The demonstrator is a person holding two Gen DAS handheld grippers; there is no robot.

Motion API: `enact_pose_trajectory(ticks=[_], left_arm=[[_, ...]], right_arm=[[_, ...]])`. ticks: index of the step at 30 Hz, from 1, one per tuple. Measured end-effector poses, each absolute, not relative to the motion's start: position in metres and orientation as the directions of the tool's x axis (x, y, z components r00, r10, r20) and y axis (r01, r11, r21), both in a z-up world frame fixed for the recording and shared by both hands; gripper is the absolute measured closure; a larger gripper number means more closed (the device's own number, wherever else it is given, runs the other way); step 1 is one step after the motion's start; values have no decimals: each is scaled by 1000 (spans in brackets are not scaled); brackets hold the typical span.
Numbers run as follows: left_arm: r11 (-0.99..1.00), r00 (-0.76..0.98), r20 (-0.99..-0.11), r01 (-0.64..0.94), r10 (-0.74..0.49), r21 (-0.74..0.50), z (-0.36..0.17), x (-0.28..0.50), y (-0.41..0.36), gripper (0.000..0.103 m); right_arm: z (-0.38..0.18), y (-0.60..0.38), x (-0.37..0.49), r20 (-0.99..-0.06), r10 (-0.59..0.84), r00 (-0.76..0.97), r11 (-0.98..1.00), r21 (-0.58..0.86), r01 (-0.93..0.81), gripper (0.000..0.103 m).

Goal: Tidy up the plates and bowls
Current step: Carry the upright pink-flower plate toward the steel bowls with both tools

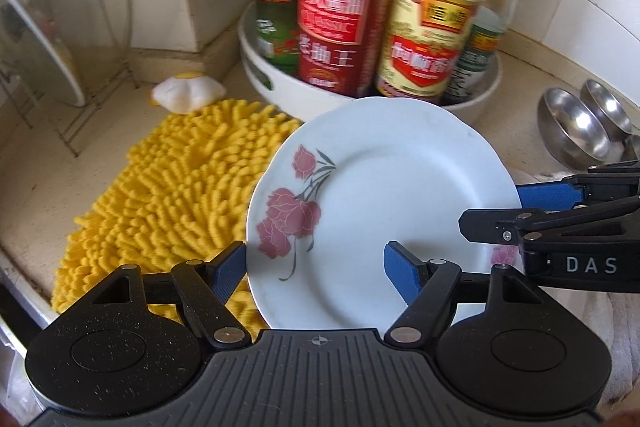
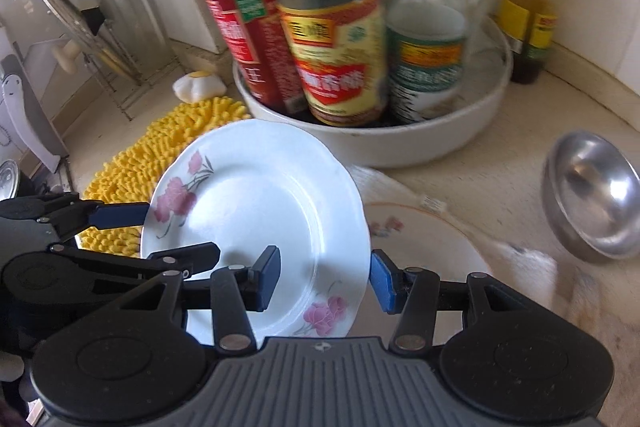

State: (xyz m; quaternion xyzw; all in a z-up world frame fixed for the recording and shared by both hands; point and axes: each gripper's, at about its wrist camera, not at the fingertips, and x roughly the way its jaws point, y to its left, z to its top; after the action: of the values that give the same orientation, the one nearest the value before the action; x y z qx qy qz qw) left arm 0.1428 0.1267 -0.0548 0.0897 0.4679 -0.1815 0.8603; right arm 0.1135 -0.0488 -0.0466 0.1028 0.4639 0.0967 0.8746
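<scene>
A white plate [image 1: 380, 195] [image 2: 260, 203] with pink flowers hangs tilted above the counter, held from both sides. My left gripper [image 1: 316, 263] is shut on its left rim, with one blue pad under the edge and the other on the plate's face. My right gripper [image 2: 324, 263] is shut on the right rim in the same way. Each gripper shows in the other's view, the right gripper [image 1: 496, 211] at the plate's right edge and the left gripper [image 2: 176, 233] at its left edge. A cream plate [image 2: 424, 239] with a floral rim lies on a cloth below. Steel bowls [image 1: 572, 131] [image 2: 592, 195] sit at the right.
A yellow chenille mat [image 1: 160, 187] [image 2: 128, 171] lies left of the plate. Behind it stands a white round tray [image 1: 280, 87] [image 2: 420, 147] full of sauce bottles. A wire dish rack [image 1: 60, 67] [image 2: 104, 39] with lids stands at the far left against the tiled wall.
</scene>
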Motion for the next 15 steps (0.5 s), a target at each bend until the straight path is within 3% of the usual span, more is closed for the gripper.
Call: enact_pose_trajectory(ticks=[15], left_arm=[[810, 404, -848, 584, -344, -50, -65, 124, 66, 25]], right_arm=[[-64, -113, 86, -829, 142, 541, 956, 257, 143, 47]])
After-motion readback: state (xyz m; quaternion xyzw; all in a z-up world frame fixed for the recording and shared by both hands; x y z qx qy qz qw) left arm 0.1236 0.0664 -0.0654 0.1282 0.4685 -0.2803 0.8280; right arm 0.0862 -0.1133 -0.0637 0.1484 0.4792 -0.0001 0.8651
